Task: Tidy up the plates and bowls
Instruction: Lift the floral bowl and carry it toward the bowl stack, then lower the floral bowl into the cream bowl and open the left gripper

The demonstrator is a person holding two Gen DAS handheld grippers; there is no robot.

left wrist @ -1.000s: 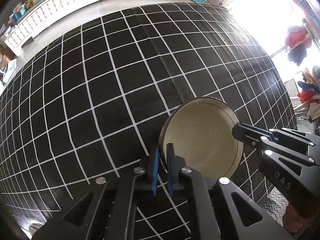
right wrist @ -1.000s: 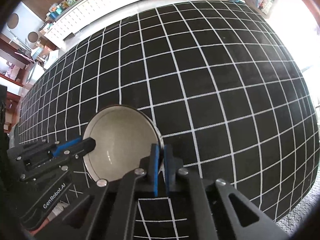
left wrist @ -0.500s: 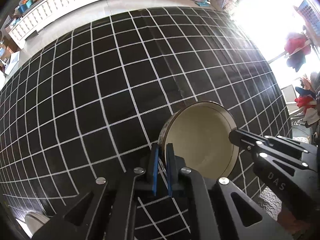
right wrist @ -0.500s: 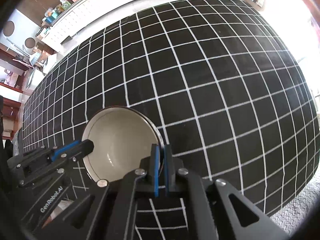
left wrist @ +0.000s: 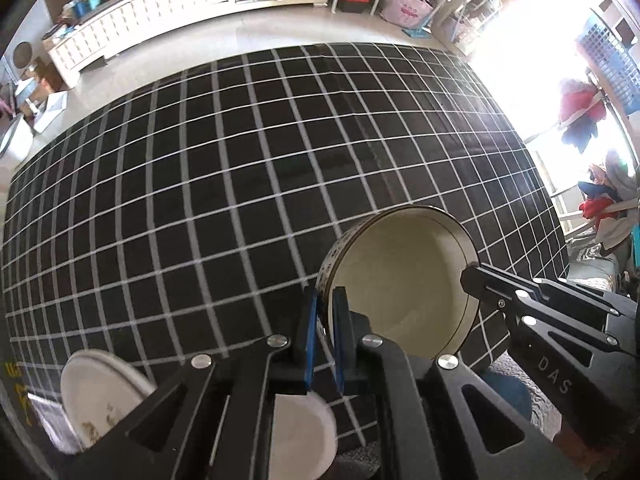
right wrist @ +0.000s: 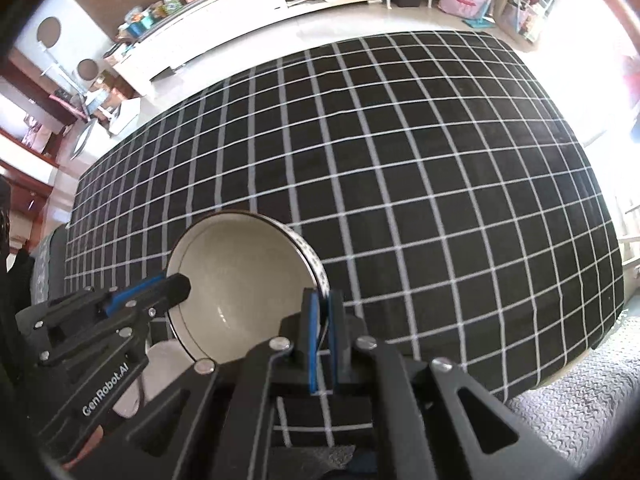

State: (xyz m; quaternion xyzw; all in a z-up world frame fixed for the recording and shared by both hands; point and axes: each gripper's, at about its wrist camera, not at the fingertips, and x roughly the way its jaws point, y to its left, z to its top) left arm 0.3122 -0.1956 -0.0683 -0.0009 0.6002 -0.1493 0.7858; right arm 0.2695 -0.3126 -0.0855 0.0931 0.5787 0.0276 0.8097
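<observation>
A cream bowl (left wrist: 400,280) with a dark rim and speckled outside is held in the air above the black checked tablecloth (left wrist: 240,160). My left gripper (left wrist: 325,300) is shut on its left rim. My right gripper (right wrist: 324,304) is shut on its right rim; the bowl also shows in the right wrist view (right wrist: 244,280). Each gripper shows in the other's view, the right one (left wrist: 472,276) and the left one (right wrist: 180,284). Two white plates (left wrist: 96,396) lie below at the near table edge, partly hidden by my left gripper.
The checked cloth (right wrist: 400,160) covers the whole table. A white cabinet (left wrist: 140,28) stands across the floor beyond. Clothes (left wrist: 580,112) hang at the bright window on the right. A grey mat (right wrist: 580,408) lies below the near table edge.
Both grippers have lifted the bowl and drawn it back toward the near table edge. The table looks farther away, and the white plates have come into view at the bottom left.
</observation>
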